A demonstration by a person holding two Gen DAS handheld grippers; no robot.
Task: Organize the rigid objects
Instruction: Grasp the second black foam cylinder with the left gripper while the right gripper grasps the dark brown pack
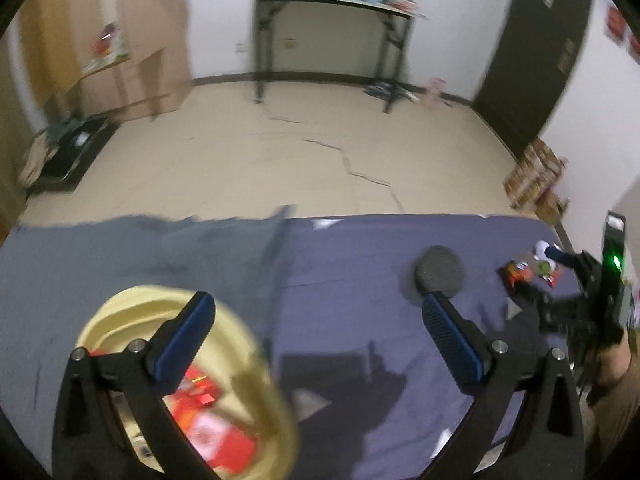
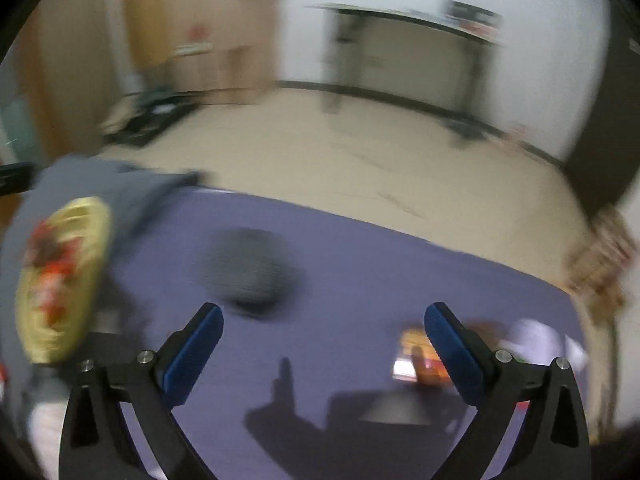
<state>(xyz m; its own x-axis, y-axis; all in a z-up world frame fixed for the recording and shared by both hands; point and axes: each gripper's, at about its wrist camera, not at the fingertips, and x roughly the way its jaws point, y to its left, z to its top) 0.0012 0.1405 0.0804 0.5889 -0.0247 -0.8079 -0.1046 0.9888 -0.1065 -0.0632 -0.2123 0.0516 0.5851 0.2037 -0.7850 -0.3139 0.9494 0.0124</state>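
Two cloths cover my work table: a purple cloth [image 1: 360,280] over most of it and a grey cloth [image 1: 140,248] on its left part. On the grey one sits a yellow basket [image 1: 256,360], round and shallow, holding red packets [image 1: 204,436]; it lies under my left claw [image 1: 316,344]. Near the middle of the purple cloth rests a dark grey round disc [image 1: 440,270], flat and matte. Further right, a small cluster of toys [image 1: 532,266], red, orange and white, lies near the table's right edge; they are too blurred to make out. My left claw stands wide apart with nothing between its blue pads, and its left finger hangs over the basket. My right claw [image 2: 324,348] is spread just as wide and empty, with the disc just beyond its tips and the toys by its right finger.
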